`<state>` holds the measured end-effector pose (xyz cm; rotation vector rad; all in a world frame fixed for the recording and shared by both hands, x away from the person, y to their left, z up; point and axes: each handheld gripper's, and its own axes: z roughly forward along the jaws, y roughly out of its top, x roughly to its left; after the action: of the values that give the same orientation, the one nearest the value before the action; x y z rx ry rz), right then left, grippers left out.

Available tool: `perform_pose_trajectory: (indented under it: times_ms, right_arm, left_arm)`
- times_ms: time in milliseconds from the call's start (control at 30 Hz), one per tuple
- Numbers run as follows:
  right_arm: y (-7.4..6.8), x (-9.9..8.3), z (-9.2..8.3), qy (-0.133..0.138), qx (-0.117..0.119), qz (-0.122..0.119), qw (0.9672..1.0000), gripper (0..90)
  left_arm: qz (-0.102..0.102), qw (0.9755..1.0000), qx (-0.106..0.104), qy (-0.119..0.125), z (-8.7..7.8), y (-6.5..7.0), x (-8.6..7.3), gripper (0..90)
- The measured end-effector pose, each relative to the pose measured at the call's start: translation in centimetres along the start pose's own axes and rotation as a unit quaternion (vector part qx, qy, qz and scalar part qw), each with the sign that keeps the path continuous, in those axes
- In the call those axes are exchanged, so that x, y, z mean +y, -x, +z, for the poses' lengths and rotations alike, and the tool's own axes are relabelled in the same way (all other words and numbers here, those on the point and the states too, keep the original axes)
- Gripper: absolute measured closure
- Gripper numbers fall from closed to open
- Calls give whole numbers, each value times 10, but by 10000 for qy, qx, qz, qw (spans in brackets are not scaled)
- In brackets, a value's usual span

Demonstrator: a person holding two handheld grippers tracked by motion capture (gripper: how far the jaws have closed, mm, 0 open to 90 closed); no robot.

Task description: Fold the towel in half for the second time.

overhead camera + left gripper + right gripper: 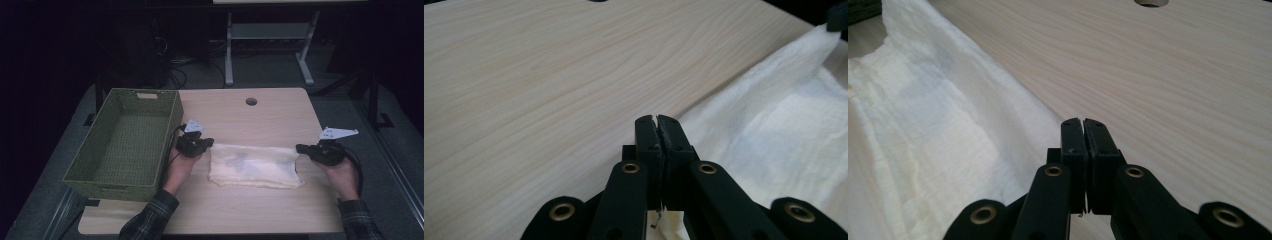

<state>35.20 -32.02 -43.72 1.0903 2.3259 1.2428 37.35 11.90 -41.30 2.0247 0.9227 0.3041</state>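
A cream cloth (252, 165) lies folded across the middle of the wooden table (260, 115). My left gripper (210, 143) is at the cloth's far left corner and my right gripper (299, 148) at its far right corner. In the left gripper view the jaws (657, 120) are pressed together with a scrap of the cloth (784, 125) showing beneath them. The cloth's far edge runs taut toward the other gripper (838, 15). In the right gripper view the jaws (1083, 122) are likewise shut at the edge of the cloth (923, 130), which rises toward the far gripper (863, 10).
A green woven basket (170, 120) stands with nothing in it on the table's left side, close beside my left hand. A round cable hole (251, 101) sits near the table's far edge. Bare tabletop lies beyond the cloth and in front of it.
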Motion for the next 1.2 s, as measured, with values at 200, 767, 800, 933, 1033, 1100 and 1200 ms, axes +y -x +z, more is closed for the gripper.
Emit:
perform_pose_trajectory:
  times_ms: [200, 767, 800, 933, 1033, 1100, 1200]
  right_arm:
    - [-8, -7, -8, -4, 43, -42, 10000, 879]
    - [-36, -31, -29, -38, 132, -150, 9998, 876]
    - [-38, -32, -29, -61, 132, -160, 9998, 876]
    - [-44, -37, -31, -121, 174, -184, 9996, 876]
    - [-47, -41, -30, -191, 205, -170, 9995, 876]
    - [-48, -44, -30, -233, 229, -192, 9993, 876]
    - [-51, -48, -30, -283, 267, -176, 9991, 876]
  left_arm:
    - [149, 9998, -115, -116, -10, 8, -6, 882]
    - [343, 9986, -200, -352, -23, 29, -27, 883]
    - [336, 9986, -205, -351, -23, 30, -28, 882]
    - [363, 9981, -260, -433, -25, 32, -34, 882]
    - [371, 9974, -291, -539, -24, 32, -38, 883]
    - [357, 9970, -331, -597, -23, 32, -41, 882]
    - [378, 9961, -351, -719, -22, 33, -45, 883]
